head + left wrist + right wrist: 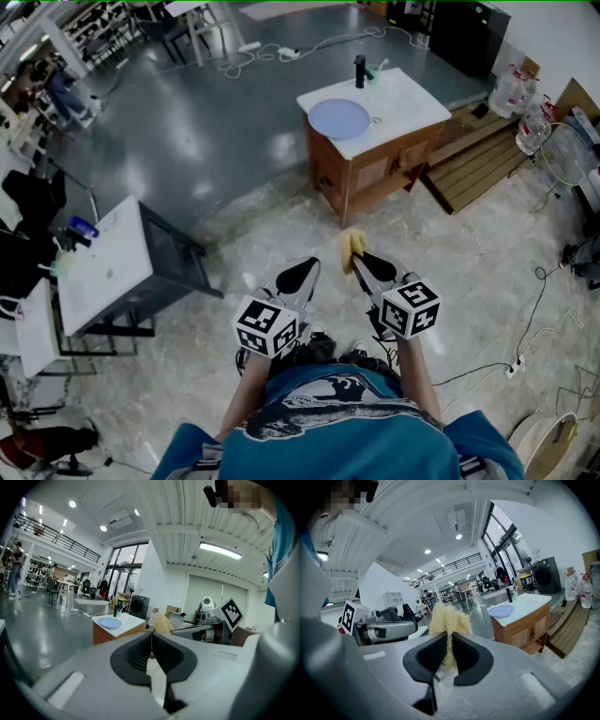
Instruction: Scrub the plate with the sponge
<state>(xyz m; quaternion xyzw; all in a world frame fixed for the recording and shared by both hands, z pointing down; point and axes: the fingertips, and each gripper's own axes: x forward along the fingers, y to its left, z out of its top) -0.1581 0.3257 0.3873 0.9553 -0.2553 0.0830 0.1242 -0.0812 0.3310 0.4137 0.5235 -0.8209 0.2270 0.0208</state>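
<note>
One fluffy yellow sponge (448,617) — pinched in right gripper (449,641) jaws; left gripper (151,639) jaws closed.

A brown wooden cabinet (370,173) with a white counter (410,105) and a black tap (360,71) stands at the edge of a dark glossy floor (187,122). A slatted wooden pallet (478,164) lies beside it, near clear plastic water jugs (514,91). A white-topped table (108,267) stands well apart, at left.
</note>
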